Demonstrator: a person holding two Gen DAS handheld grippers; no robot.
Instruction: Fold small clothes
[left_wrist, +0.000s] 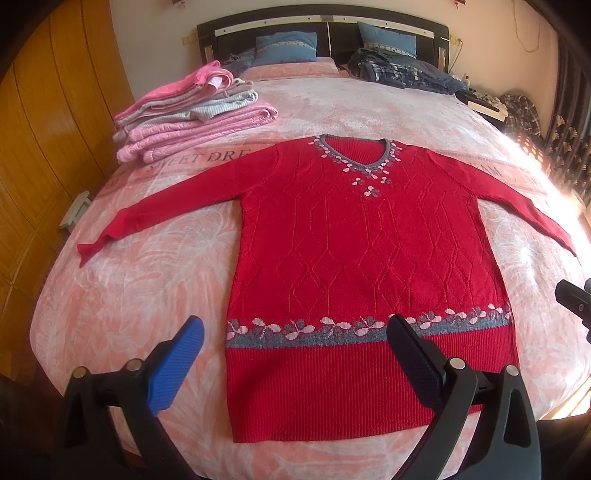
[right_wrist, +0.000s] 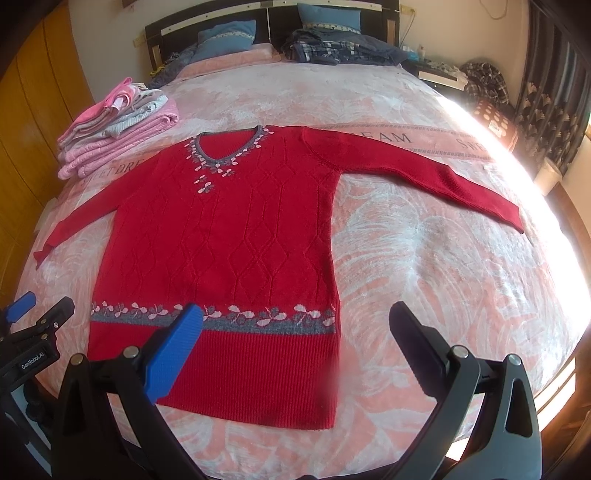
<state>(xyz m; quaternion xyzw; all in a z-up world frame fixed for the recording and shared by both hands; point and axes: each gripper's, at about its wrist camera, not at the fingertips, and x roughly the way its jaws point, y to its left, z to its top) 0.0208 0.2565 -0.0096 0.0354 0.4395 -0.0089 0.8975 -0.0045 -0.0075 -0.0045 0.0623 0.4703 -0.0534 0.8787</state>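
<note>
Red knit sweater (left_wrist: 369, 258) lies flat, face up, mid-bed on the pink bedspread (left_wrist: 147, 280), both sleeves spread wide. Nothing is folded yet, so the first fold looks about to begin. The left gripper (left_wrist: 295, 332) and right gripper (right_wrist: 295, 321) hover above the hem, jaws wide apart and empty. Next, probably, each takes a sleeve or side edge. Folded clothes (left_wrist: 192, 110) sit stacked beyond the left sleeve.

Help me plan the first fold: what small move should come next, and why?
Probably bring the left gripper to the left sleeve cuff. The red sweater lies flat, sleeves spread, both grippers open and empty, right gripper included.
</note>
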